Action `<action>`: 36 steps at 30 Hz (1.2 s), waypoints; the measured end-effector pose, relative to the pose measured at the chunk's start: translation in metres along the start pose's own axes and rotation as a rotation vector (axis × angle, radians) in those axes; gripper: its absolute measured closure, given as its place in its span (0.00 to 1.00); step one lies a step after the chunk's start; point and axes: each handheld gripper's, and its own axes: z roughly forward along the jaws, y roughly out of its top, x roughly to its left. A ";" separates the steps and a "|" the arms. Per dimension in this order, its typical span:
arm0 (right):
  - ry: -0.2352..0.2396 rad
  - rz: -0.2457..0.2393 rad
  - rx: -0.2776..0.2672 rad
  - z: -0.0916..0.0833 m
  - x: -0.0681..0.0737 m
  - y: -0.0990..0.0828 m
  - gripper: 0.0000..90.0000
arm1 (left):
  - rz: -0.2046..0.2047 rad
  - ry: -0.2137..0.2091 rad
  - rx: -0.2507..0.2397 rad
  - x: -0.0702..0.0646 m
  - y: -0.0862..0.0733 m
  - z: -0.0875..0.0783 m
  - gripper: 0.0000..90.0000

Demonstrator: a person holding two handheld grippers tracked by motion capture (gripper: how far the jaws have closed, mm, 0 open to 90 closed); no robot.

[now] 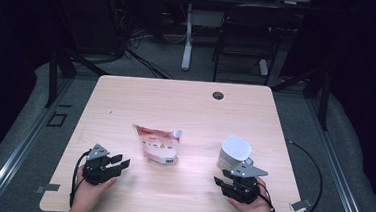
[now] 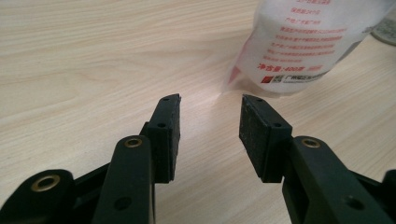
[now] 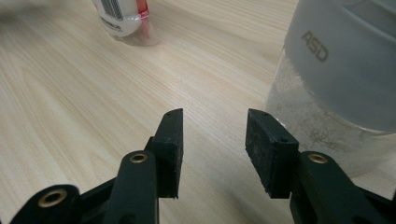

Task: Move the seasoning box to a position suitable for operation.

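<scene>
White jar: ASD lettering, right gripper view | pouch: red print, left gripper view

A pouch lies between the left claw and a white container.

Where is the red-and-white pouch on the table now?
In the high view the pouch lies near the table's middle, between the left tool and the grey-lidded jar.

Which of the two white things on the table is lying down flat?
The pouch with red print, in the middle of the table. It lies flat, while the grey-lidded jar by the right hand-held gripper stands upright.
</scene>
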 end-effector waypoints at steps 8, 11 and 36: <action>-0.026 -0.036 -0.008 0.002 0.005 -0.002 0.57 | -0.017 0.011 -0.025 -0.002 0.001 -0.003 0.65; -0.066 -0.056 -0.009 0.000 0.005 -0.001 0.57 | -0.007 0.022 -0.018 -0.002 0.001 -0.002 0.65; -0.049 -0.063 -0.011 0.008 0.019 0.017 0.80 | -0.017 0.005 -0.057 -0.006 0.018 -0.001 0.76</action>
